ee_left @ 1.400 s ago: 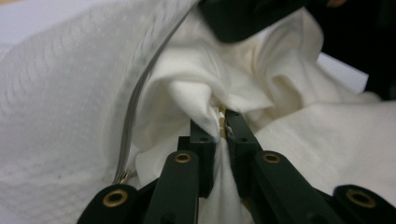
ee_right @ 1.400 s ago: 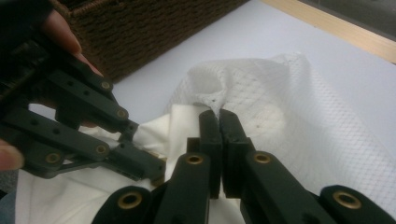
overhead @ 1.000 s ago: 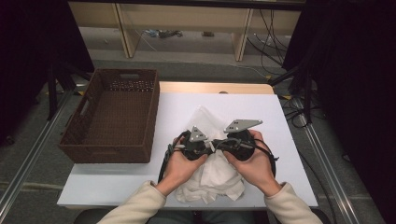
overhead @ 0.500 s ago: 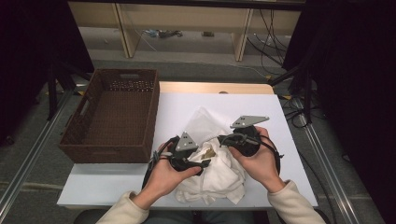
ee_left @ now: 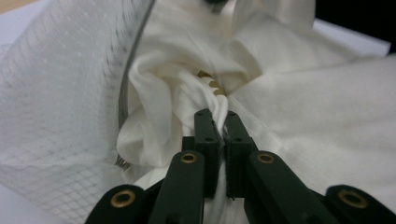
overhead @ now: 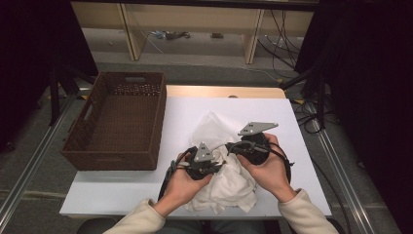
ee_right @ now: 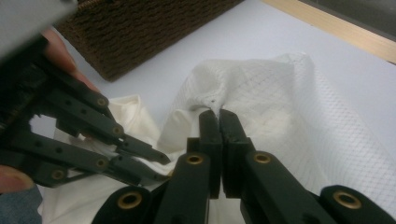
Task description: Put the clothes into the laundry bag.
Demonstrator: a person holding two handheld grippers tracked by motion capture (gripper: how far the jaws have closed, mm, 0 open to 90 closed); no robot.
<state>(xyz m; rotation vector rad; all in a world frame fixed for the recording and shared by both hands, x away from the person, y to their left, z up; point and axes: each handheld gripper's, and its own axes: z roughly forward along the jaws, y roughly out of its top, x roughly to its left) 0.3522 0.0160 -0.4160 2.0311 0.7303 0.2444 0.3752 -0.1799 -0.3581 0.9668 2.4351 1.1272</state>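
Lying bunched near the table's (overhead: 311, 146) front edge, the white garment (overhead: 229, 187) is pinched by the left gripper (ee_left: 219, 122), which has just closed; the right gripper (ee_right: 218, 116) clamps the mesh bag (ee_right: 299, 107) beyond it.

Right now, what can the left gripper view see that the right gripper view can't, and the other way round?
Left gripper view alone: small gold zipper teeth tucked in the folds, and a thin curved grey wire edge running along the mesh bag.

Right gripper view alone: the brown woven basket, the table's wooden edge, and the left hand-held gripper reaching in from the side.

Both: white cloth, white mesh, and each camera's own black jaws pinched together on fabric, the right hand-held gripper on the mesh bag.
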